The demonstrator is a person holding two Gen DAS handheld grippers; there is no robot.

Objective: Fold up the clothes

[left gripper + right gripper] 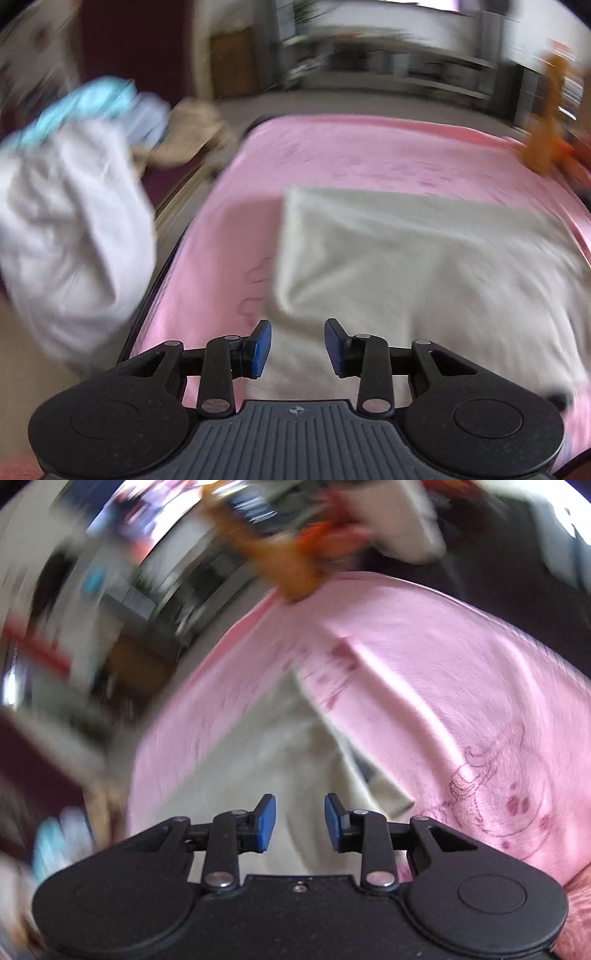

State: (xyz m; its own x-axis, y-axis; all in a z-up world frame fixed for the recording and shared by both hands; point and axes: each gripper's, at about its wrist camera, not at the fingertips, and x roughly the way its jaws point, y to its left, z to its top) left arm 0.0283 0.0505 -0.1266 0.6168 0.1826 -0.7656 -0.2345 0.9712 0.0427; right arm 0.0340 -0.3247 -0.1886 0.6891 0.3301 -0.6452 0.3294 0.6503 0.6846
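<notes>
Blurred living room behind everything: shelving and a wooden cabinet far ahead of the left tongs, both views streaked by motion. Surface is a pink blanket (369,155) with a faint line-drawn print, spread over what looks like a bed or couch; I cannot tell which. It fills the field ahead of both tongs.

Item 1, the work piece: a cream cloth (406,258) lying on the pink blanket, directly ahead of and beneath the left tongs (297,347), running off to their right. Its far edge and left edge look straight and meet at a clean corner, so it reads as laid flat and possibly folded at least once; the blur stops me counting layers. In the right wrist view the same cream cloth (266,775) sits just ahead of the right tongs (300,823), with a raised ridge of pink blanket lying over or along its right side.

Item 2: a heap of white and light-blue laundry (74,206), well off to the left of the left tongs, beside the blanket's edge. It appears unfolded.

Item 3: an orange plush toy (546,122) at the far right of the blanket.

Tongs: both pairs spread a little, blue pads apart, nothing between them, pinching nothing.

Judgement: 1 piece is partway or nearly done; the heap is left. Task is early to middle.
</notes>
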